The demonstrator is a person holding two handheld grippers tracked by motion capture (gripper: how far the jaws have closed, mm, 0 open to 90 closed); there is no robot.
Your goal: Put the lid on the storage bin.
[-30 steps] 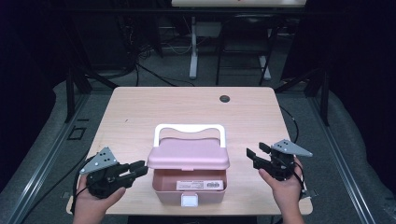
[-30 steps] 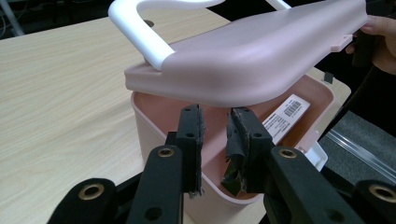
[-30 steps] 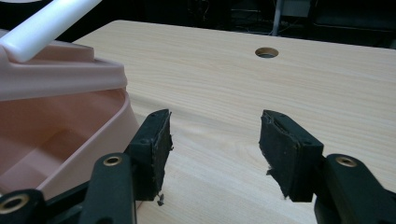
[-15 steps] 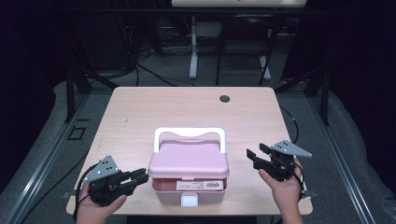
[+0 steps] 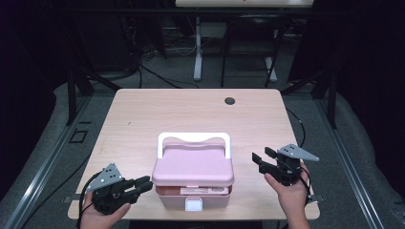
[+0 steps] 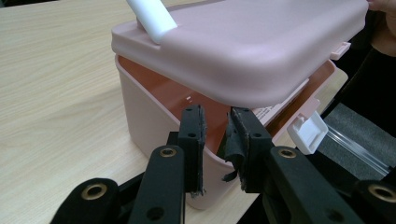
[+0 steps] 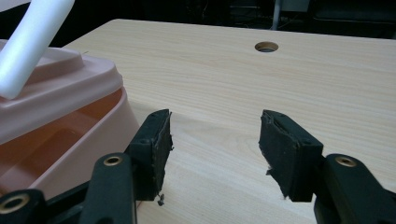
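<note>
A pink box [image 5: 193,183] with a white handle [image 5: 193,138] stood at the desk's [image 5: 143,119] near edge, its lid slightly raised. The left gripper's [image 5: 143,183] fingers, slightly apart, straddled the box's wall without pressing it. The right gripper's [image 5: 260,160] fingers stood wide apart, empty, just beside the box.

Pink box [image 5: 193,177], lid ajar, table's near edge

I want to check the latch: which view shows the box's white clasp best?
The left gripper view: the white clasp hangs open below the raised lid's corner, close and sharp. The high view shows it small, head-on at the front wall. The right gripper view looks along the box's side.
</note>
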